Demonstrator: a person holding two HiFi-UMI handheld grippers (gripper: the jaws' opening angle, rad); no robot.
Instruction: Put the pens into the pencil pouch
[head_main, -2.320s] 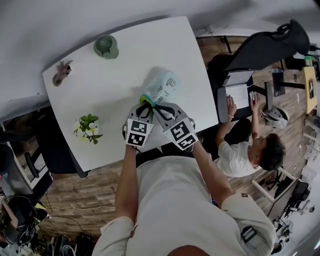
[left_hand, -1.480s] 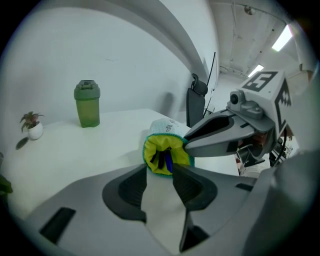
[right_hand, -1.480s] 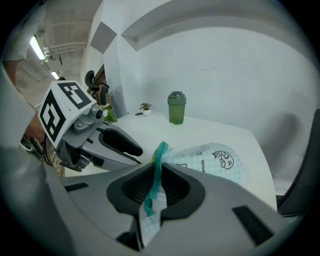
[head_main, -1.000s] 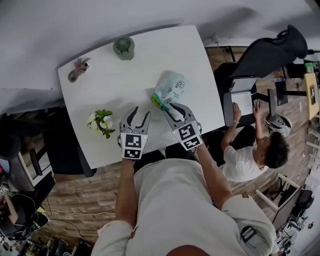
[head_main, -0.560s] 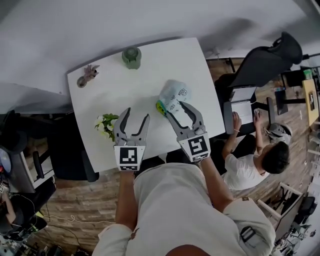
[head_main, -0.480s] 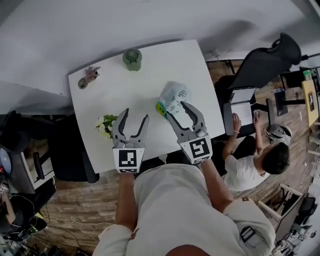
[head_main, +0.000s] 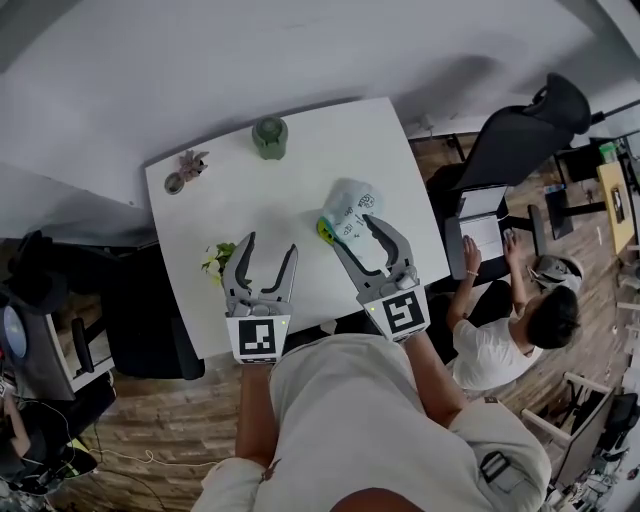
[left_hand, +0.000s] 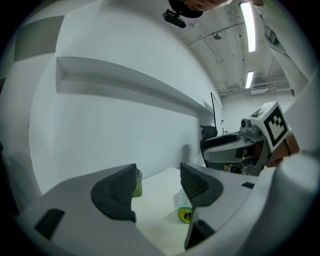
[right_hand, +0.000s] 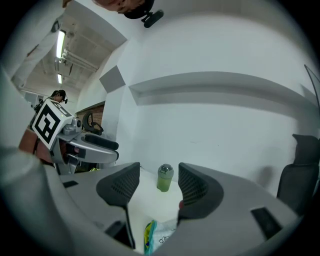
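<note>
L tongs (head_main: 270, 246) & R tongs (head_main: 350, 230) both gape apart, just been opening, nothing betw. either pair, up over counter (head_main: 250, 190) near edge. Pouch (head_main: 350, 205) lies by counter's right edge, just beyond R tongs' tips. Green cup (head_main: 270, 137) at far edge.

The left gripper (head_main: 270, 246) and the right gripper (head_main: 351, 231) were taken off the green-edged end of the pencil pouch (head_main: 350, 207), where both had been set close together. They were raised clear of the table (head_main: 250, 190). Their jaws were just being opened wider, with nothing left between them, and the pouch was released.
</note>
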